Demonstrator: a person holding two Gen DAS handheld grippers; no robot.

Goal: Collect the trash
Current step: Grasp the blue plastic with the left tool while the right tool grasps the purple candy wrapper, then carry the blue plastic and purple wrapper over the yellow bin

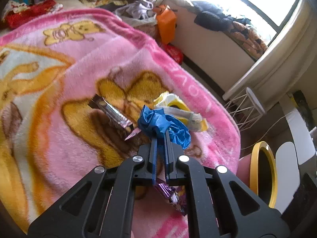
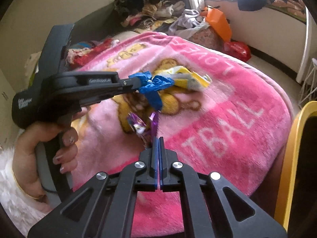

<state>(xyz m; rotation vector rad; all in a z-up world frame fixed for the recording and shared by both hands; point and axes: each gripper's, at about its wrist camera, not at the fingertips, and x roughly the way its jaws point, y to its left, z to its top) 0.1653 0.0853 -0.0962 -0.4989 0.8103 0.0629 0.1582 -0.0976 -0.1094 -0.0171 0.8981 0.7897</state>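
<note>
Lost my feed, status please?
Left tongs shut on blue plastic scrap. Right tongs shut on purple wrapper. Silver wrapper, yellow packet remain on blanket.

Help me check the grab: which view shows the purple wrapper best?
The right wrist view: the purple wrapper is pinched at the right gripper tips, unobstructed. The left wrist view shows it only partly, behind the left gripper.

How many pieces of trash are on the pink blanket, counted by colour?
Blue: 1, blue bag
Purple: 1, purple wrapper
Yellow: 1, yellow packet
Silver: 1, silver wrapper
Total: 4
</note>
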